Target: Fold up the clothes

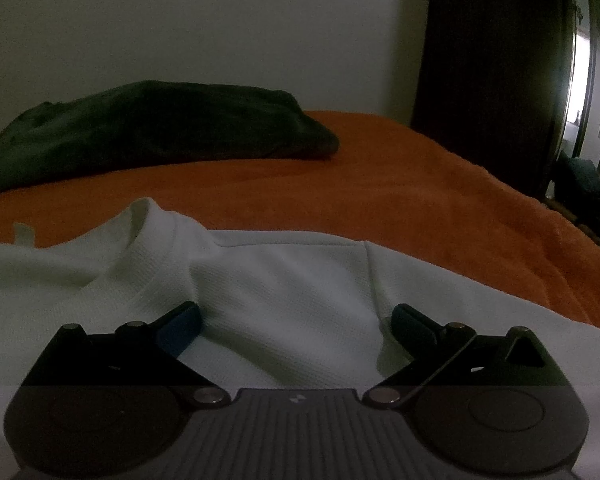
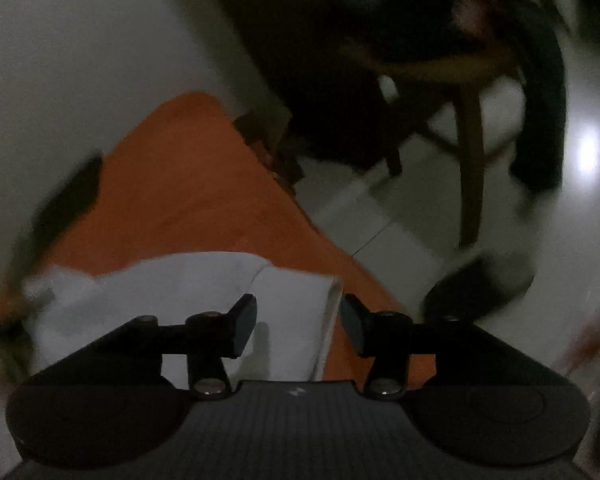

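Observation:
A white T-shirt (image 1: 268, 280) lies on the orange bed cover (image 1: 420, 184), its collar (image 1: 156, 224) to the upper left. My left gripper (image 1: 296, 320) is open, low over the shirt's shoulder, with cloth lying between the wide-spread fingers. In the blurred right wrist view the shirt (image 2: 204, 284) lies near the bed's right edge, and its sleeve hem (image 2: 328, 320) sits between the fingers. My right gripper (image 2: 300, 320) is open above that sleeve.
A dark green garment (image 1: 152, 128) is heaped at the back left of the bed, by the white wall. A dark wardrobe (image 1: 488, 60) stands to the right. Beside the bed are a tiled floor (image 2: 380, 216) and a wooden chair (image 2: 460, 92).

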Motion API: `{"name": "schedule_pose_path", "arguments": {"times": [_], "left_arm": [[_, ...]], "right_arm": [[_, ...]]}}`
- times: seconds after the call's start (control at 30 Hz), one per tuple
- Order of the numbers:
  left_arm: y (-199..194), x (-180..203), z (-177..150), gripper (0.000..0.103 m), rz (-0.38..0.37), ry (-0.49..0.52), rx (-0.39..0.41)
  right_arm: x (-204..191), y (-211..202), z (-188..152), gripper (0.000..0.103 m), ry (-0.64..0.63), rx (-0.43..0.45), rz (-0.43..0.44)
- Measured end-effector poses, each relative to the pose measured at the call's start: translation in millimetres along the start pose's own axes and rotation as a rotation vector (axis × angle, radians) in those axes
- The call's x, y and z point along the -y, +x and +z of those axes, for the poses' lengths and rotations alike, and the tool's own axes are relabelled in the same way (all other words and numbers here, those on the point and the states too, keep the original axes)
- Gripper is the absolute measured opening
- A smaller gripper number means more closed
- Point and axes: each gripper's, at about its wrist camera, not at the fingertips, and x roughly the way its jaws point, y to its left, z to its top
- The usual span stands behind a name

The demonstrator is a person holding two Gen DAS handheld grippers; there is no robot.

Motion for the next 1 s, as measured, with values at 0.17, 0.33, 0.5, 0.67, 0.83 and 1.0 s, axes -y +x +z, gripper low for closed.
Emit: {"name": "schedule_pose_path", "arguments": {"times": [0.17, 0.33, 0.5, 0.67, 0.83, 1.0], "left_arm": [[0.7, 2.6, -0.7, 0.103, 0.009, 0.01, 0.0], [-5.1, -3.9, 6.9, 0.103, -0.008, -0.014, -0.02], [-7.4, -0.8, 18.1, 0.103, 0.068, -0.019, -0.026], [13.0, 6.6, 31.2, 0.103, 0.092, -0.075, -0.112], [12.8, 14.1, 50.3, 0.102, 0.091, -0.009, -0.186], [-85.2, -46.7, 89.9, 0.103, -0.051, -0.118, -0.145]], "right_arm": [[28.9, 30.2, 2.9, 0.05, 0.226, 0.017, 0.119], [23.7, 14.0, 1.6, 0.007, 0.276, 0.172, 0.076], [9.9, -18.0, 16.8, 0.007, 0.178, 0.26, -0.052], [-10.5, -6.7, 29.2, 0.007, 0.08, 0.28, -0.083], [-31.1, 0.0, 43.7, 0.007, 0.076, 0.314, -0.056], [-107.0, -47.6, 44.7, 0.007, -0.102, 0.381, 0.03]]}}
